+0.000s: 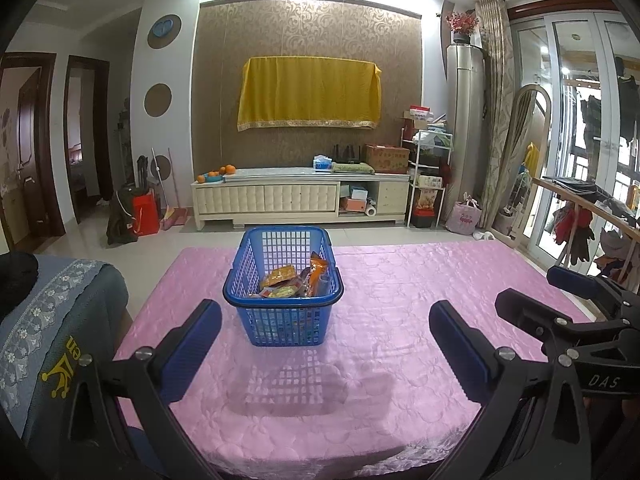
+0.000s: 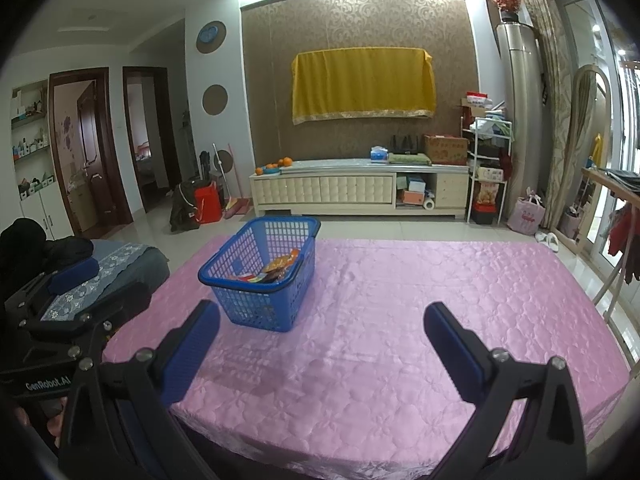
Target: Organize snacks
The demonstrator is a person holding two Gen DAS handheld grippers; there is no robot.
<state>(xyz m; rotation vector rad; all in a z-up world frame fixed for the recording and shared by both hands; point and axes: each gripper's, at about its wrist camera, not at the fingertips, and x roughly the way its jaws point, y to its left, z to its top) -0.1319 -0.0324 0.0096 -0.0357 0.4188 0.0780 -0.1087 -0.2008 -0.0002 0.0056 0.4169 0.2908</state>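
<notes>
Apparently near done: the snacks [image 1: 294, 278] lie in the blue basket [image 1: 283, 320] mid-worktop [image 1: 420, 300], the pink cloth otherwise bare, and your left claw [image 1: 326, 344] and right claw [image 2: 322, 340] hang spread, holding nothing.

**Both grippers hovering with jaws wide apart**

The left gripper [image 1: 325, 338] is hanging level above the near edge of the surface, holding nothing, blue pads [image 1: 200, 336] facing each other. The right gripper [image 2: 322, 336] is hovering just beside it, equally spread and empty, pointing toward the far edge.
</notes>
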